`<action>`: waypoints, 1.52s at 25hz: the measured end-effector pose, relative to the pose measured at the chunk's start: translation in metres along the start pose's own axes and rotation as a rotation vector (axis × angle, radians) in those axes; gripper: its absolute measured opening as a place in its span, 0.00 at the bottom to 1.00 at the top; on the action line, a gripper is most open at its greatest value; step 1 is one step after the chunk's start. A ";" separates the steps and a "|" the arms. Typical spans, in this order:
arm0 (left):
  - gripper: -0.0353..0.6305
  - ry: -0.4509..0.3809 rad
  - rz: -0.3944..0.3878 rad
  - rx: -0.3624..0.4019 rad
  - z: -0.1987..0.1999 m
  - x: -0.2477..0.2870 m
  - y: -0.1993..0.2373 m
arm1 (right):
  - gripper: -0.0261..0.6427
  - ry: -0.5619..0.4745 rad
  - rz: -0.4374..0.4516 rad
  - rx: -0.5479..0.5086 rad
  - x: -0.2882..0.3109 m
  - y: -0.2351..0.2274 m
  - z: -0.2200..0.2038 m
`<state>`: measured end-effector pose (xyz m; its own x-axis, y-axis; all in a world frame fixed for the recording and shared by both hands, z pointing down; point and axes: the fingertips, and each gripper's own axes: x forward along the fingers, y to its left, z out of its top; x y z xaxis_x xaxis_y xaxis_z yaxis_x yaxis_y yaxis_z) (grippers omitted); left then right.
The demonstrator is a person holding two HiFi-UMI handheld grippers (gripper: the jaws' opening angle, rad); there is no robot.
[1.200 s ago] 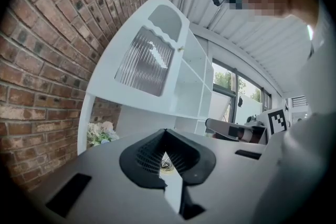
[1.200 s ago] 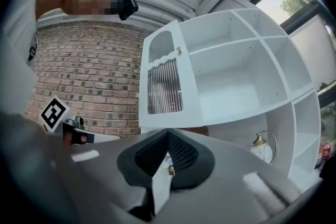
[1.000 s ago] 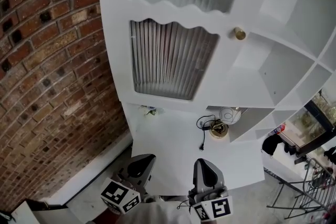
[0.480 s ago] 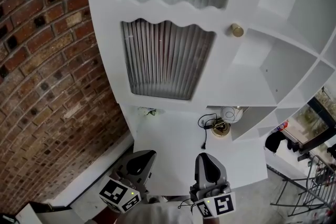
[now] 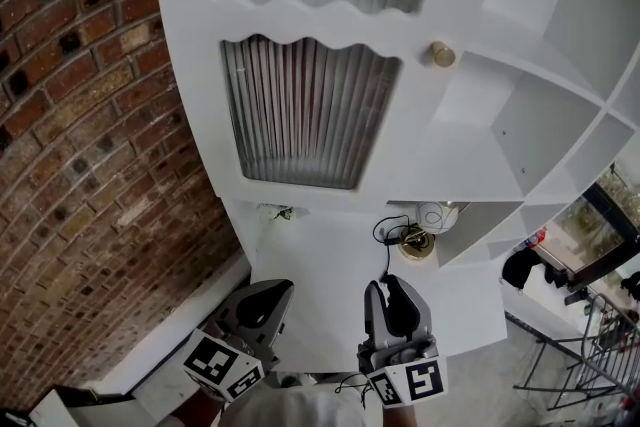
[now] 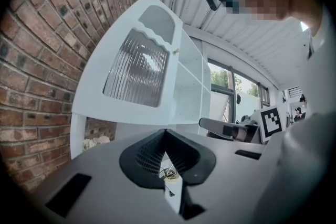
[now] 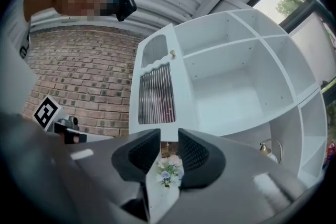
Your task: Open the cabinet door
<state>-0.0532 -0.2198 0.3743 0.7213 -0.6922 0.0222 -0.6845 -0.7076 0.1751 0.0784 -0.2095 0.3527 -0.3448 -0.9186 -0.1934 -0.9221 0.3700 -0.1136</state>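
Note:
The white cabinet door has two ribbed glass panes and a small brass knob at its right edge. It stands swung out to the left, so the bare white shelves show beside it. Both grippers sit low, well short of the door and touching nothing. My left gripper is shut, its dark pads meeting at the tips in the left gripper view. My right gripper is opening, with a narrow gap between its jaws and nothing in it. The door and knob are far ahead.
A red brick wall runs along the left of the cabinet. On the low shelf are a gold lamp base with a black cable and small white flowers. A metal rack and windows lie to the right.
The right gripper's jaws were closed together and now stand slightly apart. Both grippers stay low in front of the cabinet; the door sits a little further left in the picture.

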 end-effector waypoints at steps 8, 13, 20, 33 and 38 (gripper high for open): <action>0.07 -0.015 0.001 -0.003 0.005 0.004 0.000 | 0.24 -0.040 -0.005 0.004 0.016 -0.009 0.016; 0.07 -0.029 0.010 -0.013 0.009 0.006 0.003 | 0.27 -0.054 0.003 -0.009 0.024 -0.009 0.024; 0.07 -0.054 0.018 -0.012 0.021 0.006 0.010 | 0.28 -0.058 0.014 -0.017 0.034 -0.008 0.027; 0.07 -0.067 0.023 0.013 0.030 0.016 0.016 | 0.38 -0.078 -0.014 -0.028 0.051 -0.021 0.039; 0.07 -0.067 0.016 0.008 0.033 0.020 0.017 | 0.40 -0.085 -0.015 -0.024 0.058 -0.026 0.043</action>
<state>-0.0544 -0.2504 0.3457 0.7014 -0.7115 -0.0413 -0.6973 -0.6971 0.1670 0.0900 -0.2664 0.3029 -0.3154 -0.9086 -0.2738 -0.9314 0.3516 -0.0941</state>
